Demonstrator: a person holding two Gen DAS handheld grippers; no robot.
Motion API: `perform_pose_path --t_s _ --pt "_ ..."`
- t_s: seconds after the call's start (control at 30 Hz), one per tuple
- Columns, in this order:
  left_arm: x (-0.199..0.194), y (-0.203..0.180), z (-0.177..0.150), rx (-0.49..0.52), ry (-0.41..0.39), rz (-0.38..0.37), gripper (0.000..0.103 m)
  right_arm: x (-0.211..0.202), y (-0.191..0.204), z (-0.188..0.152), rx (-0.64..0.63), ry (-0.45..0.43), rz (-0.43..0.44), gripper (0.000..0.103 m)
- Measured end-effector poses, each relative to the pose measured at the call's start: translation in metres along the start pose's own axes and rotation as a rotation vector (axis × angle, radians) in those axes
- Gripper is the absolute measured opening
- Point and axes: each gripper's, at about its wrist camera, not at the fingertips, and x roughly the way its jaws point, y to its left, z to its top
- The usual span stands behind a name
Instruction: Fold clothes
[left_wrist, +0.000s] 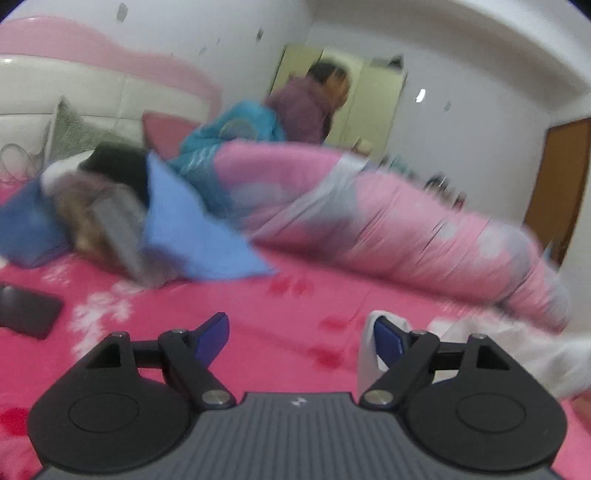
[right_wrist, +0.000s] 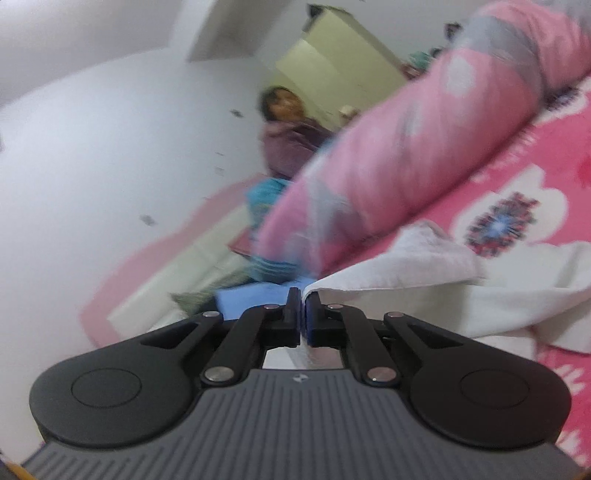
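A white garment (right_wrist: 406, 291) lies crumpled on the pink flowered bedsheet (right_wrist: 517, 177). My right gripper (right_wrist: 303, 300) is shut, and an edge of the white garment runs in between its blue pads. The view is rolled to one side. In the left wrist view my left gripper (left_wrist: 300, 338) hangs open over the bedsheet (left_wrist: 288, 317), jaws wide apart. Part of the white garment (left_wrist: 495, 339) lies by its right finger (left_wrist: 388, 338), with a white fold against that finger's inner side. Nothing is pinched between the left pads.
A rolled pink and grey quilt (left_wrist: 388, 206) runs across the bed. A pile of blue, grey and black clothes (left_wrist: 122, 221) sits at the left. A dark phone (left_wrist: 26, 310) lies on the sheet. A person in a purple top (left_wrist: 306, 107) stands beyond the bed, by a wardrobe (left_wrist: 373, 99).
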Motion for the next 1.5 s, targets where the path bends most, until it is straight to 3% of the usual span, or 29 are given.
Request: perform_pose_path --t_s 0.07,0.1,0.17,0.4,0.5,0.6,0.73,0.83,0.93,1.0,1.13,1.27,1.43,1.5 --pt "-0.009 -0.011 -0.01 0.229 -0.061 0.1 0.084 -0.008 0.017 0.006 -0.004 -0.024 0.041 0.001" --pt "-0.016 -0.015 -0.016 0.306 -0.099 0.111 0.085 -0.012 0.025 0.009 -0.007 -0.035 0.06 0.001" --pt "-0.033 -0.012 -0.023 0.345 -0.148 0.063 0.092 -0.018 0.042 0.015 -0.015 -0.055 0.097 0.001" --pt "-0.056 0.02 -0.018 0.124 -0.148 -0.101 0.093 0.018 0.075 0.009 -0.016 0.023 0.153 0.001" --pt "-0.051 0.039 -0.018 0.066 -0.068 -0.159 0.093 0.041 0.088 -0.004 -0.026 0.081 0.175 0.001" --pt "-0.031 0.069 -0.025 0.046 0.102 -0.225 0.093 0.062 0.097 -0.01 -0.029 0.105 0.168 0.001" --pt "-0.017 0.104 -0.049 0.12 0.25 -0.218 0.093 0.066 0.094 0.002 0.006 0.035 0.138 0.001" --pt "-0.018 0.132 -0.057 0.101 0.275 -0.194 0.093 0.058 0.087 0.017 0.032 -0.029 0.112 0.001" --pt "-0.024 0.154 -0.05 -0.014 0.232 -0.185 0.092 0.053 0.086 0.021 0.025 -0.038 0.097 0.001" --pt "-0.029 0.152 -0.04 -0.059 0.186 -0.223 0.092 0.059 0.089 0.015 0.004 -0.003 0.089 0.001" --pt "-0.039 0.104 -0.024 0.018 0.1 -0.392 0.092 0.087 0.106 -0.01 -0.08 0.113 0.074 0.001" --pt "-0.051 0.043 -0.018 0.13 0.006 -0.476 0.093 0.1 0.128 -0.032 -0.158 0.202 0.113 0.001" --pt "-0.06 -0.016 -0.017 0.282 -0.144 -0.391 0.093 0.092 0.15 -0.043 -0.21 0.264 0.16 0.001" --pt "-0.061 -0.03 -0.017 0.31 -0.188 -0.348 0.087 0.089 0.155 -0.044 -0.225 0.28 0.161 0.002"
